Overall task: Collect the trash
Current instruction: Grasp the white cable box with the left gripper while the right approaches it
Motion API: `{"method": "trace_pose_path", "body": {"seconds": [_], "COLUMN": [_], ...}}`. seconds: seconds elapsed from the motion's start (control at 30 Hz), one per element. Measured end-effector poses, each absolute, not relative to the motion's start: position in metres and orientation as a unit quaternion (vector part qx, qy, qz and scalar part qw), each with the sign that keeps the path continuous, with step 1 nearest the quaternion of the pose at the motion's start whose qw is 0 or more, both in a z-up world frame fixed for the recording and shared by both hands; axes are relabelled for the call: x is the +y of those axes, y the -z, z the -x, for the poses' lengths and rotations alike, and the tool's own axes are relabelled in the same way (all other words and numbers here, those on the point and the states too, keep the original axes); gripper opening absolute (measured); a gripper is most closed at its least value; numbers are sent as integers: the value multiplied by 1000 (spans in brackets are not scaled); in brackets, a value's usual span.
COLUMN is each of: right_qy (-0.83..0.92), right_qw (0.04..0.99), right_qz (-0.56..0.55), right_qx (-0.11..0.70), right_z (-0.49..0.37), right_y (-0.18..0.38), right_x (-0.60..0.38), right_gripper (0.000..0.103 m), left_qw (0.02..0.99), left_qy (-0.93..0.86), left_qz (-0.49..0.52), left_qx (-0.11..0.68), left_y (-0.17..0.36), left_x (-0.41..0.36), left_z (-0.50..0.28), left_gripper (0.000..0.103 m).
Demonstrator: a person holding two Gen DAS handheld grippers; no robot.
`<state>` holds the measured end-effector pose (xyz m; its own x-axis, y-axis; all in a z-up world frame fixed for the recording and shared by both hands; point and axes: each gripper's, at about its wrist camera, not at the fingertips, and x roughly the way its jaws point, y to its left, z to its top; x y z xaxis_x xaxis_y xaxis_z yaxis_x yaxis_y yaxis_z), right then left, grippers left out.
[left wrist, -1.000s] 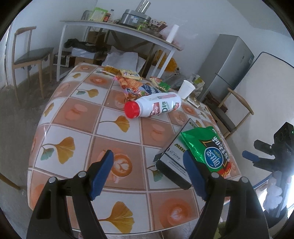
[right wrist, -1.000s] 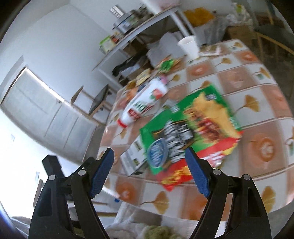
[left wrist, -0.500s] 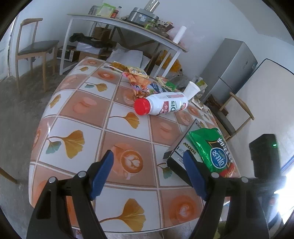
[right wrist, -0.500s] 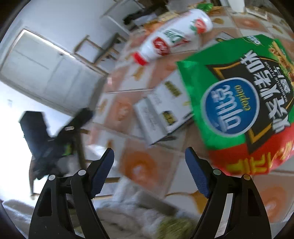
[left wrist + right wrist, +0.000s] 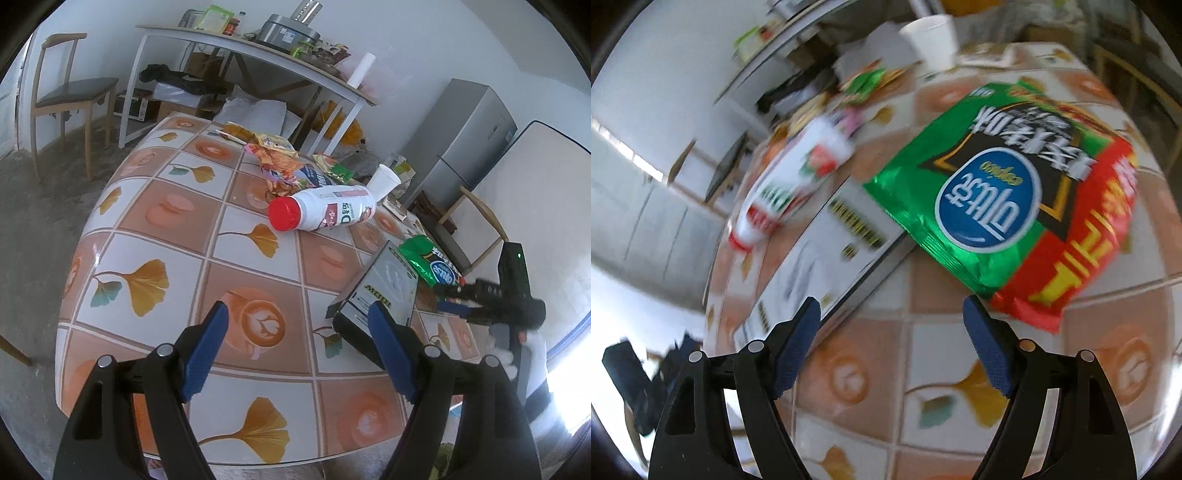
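A green and red snack bag [image 5: 1008, 206] lies on the tiled table, its corner resting on a flat white and black box [image 5: 820, 266]. My right gripper [image 5: 892, 347] is open and empty just in front of the bag's near edge. It also shows in the left wrist view [image 5: 465, 306] beside the bag [image 5: 432, 264]. My left gripper [image 5: 299, 350] is open and empty above the table's near edge, with the box [image 5: 380, 295] by its right finger. A white bottle with a red cap [image 5: 325, 212] lies on its side mid-table. Crumpled wrappers [image 5: 288, 166] and a paper cup [image 5: 384, 181] lie beyond.
The table [image 5: 155, 214] has a tiled leaf-pattern cloth. A white shelf table [image 5: 258, 48] with clutter stands behind, a wooden chair [image 5: 70, 92] to the left, a grey fridge [image 5: 465, 136] and another chair [image 5: 480, 229] to the right.
My right gripper has swung round and dropped close to the snack bag's near edge. My left gripper has lifted slightly and the right gripper has come into its view.
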<state>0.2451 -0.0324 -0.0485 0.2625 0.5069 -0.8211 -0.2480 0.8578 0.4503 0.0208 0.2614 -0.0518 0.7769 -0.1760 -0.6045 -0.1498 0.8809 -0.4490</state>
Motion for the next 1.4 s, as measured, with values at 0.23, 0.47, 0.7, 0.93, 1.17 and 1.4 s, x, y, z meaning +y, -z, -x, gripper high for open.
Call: {"method": "trace_pose_path", "body": {"seconds": [0.23,0.47,0.7,0.93,1.17,1.4], "right_qy": [-275,-282,-279,-295,-323,-340], "right_qw": [752,733,727,702,666,650], "right_qz": [-171,-204,-228,-254,-268,-270], "right_qx": [574,585,585,597,617,624], "right_z": [-227,-221,-230,-233,-227,-221], "right_y": [52,64,70,77,87,88], "right_x": [-27,-8,-8,-3,14,20], "right_gripper": [76,76,76,61,43,32], "left_qw": [909,900,883,855,842,829], "left_qy": [24,75,99,146,183,210], "left_qz": [250,257,250,282,283,293], "left_qx": [334,344,386,409,421,428], "left_y": [51,55,66,73,73,76], "left_x": [249,230,217,207,193,182], "left_z": [-32,-78,-125,-143,-136,-124], "left_gripper": [75,75,75,59,49,47]}}
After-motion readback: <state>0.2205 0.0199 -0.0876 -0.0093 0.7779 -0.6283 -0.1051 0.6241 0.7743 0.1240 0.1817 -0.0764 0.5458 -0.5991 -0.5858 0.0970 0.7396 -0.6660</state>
